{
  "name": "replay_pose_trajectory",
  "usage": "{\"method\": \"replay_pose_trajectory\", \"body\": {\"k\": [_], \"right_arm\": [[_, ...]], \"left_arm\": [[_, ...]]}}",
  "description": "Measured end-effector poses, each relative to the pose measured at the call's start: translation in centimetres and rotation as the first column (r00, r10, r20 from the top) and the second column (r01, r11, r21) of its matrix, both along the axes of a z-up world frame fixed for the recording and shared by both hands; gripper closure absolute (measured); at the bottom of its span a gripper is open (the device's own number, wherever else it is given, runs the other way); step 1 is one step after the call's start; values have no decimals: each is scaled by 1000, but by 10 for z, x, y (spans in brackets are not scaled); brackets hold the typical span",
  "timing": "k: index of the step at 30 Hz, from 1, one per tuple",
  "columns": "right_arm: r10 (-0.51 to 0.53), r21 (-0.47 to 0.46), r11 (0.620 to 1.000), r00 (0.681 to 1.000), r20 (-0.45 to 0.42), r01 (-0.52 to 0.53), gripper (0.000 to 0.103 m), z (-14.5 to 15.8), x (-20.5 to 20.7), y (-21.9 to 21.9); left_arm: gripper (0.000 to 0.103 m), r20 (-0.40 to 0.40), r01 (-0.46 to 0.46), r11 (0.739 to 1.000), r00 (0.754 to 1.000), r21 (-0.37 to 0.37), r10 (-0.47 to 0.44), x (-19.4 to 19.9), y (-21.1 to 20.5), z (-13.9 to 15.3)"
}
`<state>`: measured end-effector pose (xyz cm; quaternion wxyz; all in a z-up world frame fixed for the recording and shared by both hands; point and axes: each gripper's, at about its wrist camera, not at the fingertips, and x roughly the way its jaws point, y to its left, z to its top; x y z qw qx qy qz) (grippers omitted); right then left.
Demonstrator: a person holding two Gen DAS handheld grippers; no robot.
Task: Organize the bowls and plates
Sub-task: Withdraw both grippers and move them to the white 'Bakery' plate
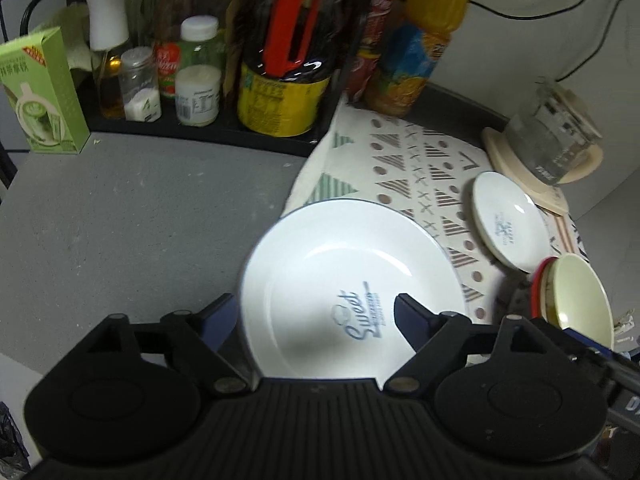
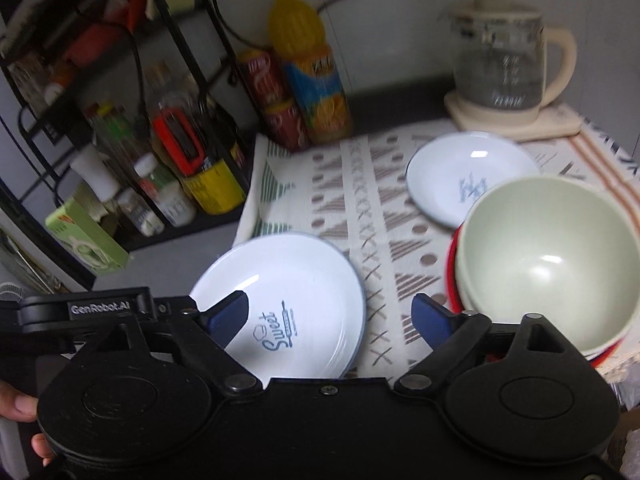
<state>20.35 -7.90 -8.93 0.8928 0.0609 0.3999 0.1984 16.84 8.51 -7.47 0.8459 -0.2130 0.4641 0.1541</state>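
On the grey worktop, half over the left edge of the patterned cloth, lies one large white plate. One small white plate lies further back on the cloth. One cream bowl sits inside one red bowl at the cloth's right edge. The left gripper and the right gripper both have fingers wide apart, holding nothing. One glass kettle stands at the back corner.

- Your left wrist view looks down, close over the "Sweet" plate, toward the condiment rack.
- Your right wrist view sits further right, facing the kettle.
- Both share the plate, the patterned cloth and the small plate.
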Motion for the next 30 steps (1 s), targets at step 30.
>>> {"method": "replay_pose_trajectory", "body": {"k": [30], "right_arm": [[-190,58,981,979,67,186,1,50,10,-101]], "left_arm": [[17,92,153,988,984,2,-152,46,-80,38]]}}
